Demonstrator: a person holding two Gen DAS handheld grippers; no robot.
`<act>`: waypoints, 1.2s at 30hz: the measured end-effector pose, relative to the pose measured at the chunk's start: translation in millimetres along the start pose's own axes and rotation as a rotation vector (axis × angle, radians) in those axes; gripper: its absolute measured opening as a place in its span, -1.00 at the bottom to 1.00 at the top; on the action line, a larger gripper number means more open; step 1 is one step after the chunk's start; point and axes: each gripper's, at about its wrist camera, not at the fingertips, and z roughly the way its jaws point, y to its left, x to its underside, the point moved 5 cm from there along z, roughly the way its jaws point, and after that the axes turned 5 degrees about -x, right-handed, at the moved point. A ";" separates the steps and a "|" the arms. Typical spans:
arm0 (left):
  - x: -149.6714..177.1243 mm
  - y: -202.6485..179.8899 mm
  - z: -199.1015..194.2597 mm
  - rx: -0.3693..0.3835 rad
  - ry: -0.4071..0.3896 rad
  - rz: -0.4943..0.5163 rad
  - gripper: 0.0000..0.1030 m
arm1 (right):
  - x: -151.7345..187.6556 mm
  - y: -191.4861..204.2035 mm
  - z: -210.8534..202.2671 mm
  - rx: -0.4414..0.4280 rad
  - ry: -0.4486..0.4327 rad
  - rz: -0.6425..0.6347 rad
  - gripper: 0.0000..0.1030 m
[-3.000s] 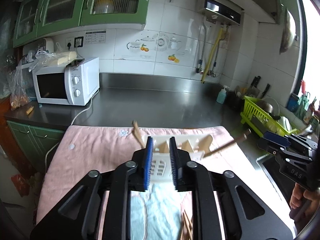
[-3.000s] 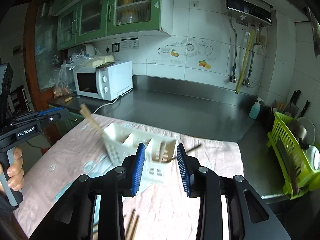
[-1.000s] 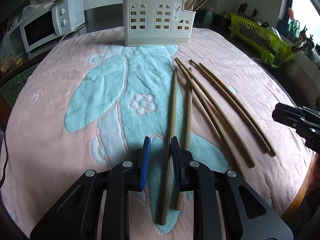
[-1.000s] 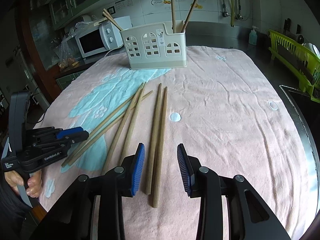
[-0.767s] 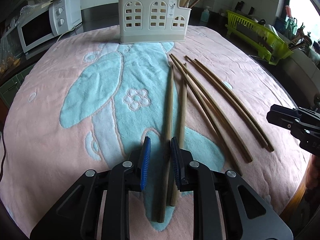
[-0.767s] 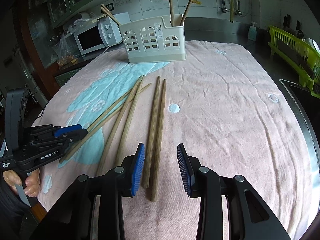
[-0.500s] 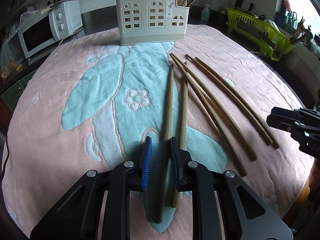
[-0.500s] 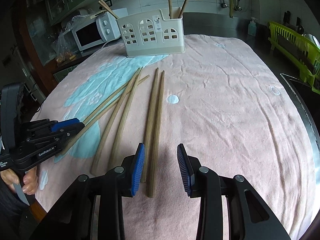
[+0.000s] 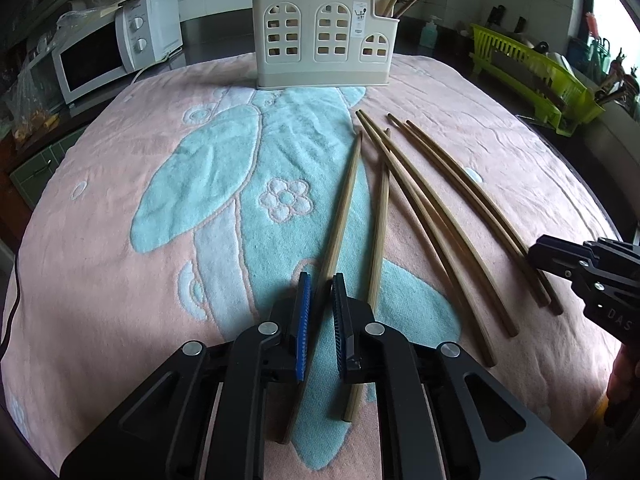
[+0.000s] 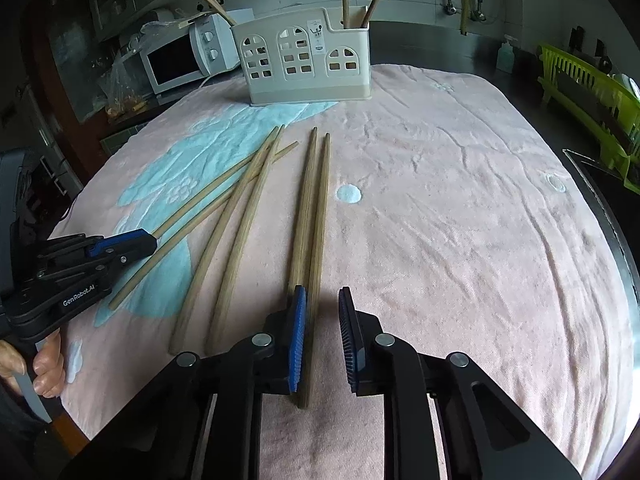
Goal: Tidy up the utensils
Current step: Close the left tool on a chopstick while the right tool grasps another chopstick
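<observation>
The left gripper [image 9: 319, 320], narrowly parted, straddles the leftmost chopstick [image 9: 340, 216], apparently ready to pinch. The right gripper [image 10: 322, 336] sits wider, over the rightmost chopstick [image 10: 318, 216]. Six lie on the towel [image 9: 120, 240]; the utensil caddy [image 9: 324, 54] stands beyond, some chopsticks inside.

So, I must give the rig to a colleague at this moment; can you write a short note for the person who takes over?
Left claw: nearly closed around the leftmost chopstick, which lies on the towel; grip unclear.
Right claw: open, over the near end of the rightmost chopstick.
Four more chopsticks lie between these two.
Done: a few chopsticks stand in the holder at the towel's far side.
Left: move all six into the holder.
</observation>
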 end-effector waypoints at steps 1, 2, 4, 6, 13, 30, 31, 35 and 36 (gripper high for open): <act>0.1 0.0 -0.3 0.000 0.002 0.001 -0.80 | -0.9 1.1 2.4 -0.003 0.005 0.000 -0.73; 0.2 0.0 -0.4 0.002 0.004 -0.001 -0.80 | -2.0 2.5 4.1 -0.007 0.006 -0.002 -0.75; 0.0 -0.3 -0.2 0.003 0.008 0.003 -0.80 | -4.3 4.7 7.7 0.001 0.008 -0.010 -0.76; -0.6 -0.9 0.1 0.004 0.012 0.011 -0.79 | -7.0 4.8 12.4 0.006 0.016 -0.007 -0.79; -1.1 -1.1 1.3 0.007 0.012 0.025 -0.77 | -6.4 7.0 13.7 0.022 0.013 -0.028 -0.81; -12.4 0.2 -15.9 0.064 -0.045 0.000 -0.89 | -36.2 8.2 -40.6 0.032 -0.136 -0.060 -0.87; -14.7 0.8 -19.3 0.065 -0.059 -0.003 -0.89 | -39.3 8.4 -44.3 0.027 -0.151 -0.060 -0.87; -24.5 4.3 -32.0 0.080 -0.110 -0.023 -0.89 | -53.9 9.2 -53.7 0.017 -0.192 -0.063 -0.87; -27.3 5.1 -34.8 0.084 -0.122 -0.029 -0.89 | -56.4 9.8 -54.7 0.013 -0.199 -0.062 -0.87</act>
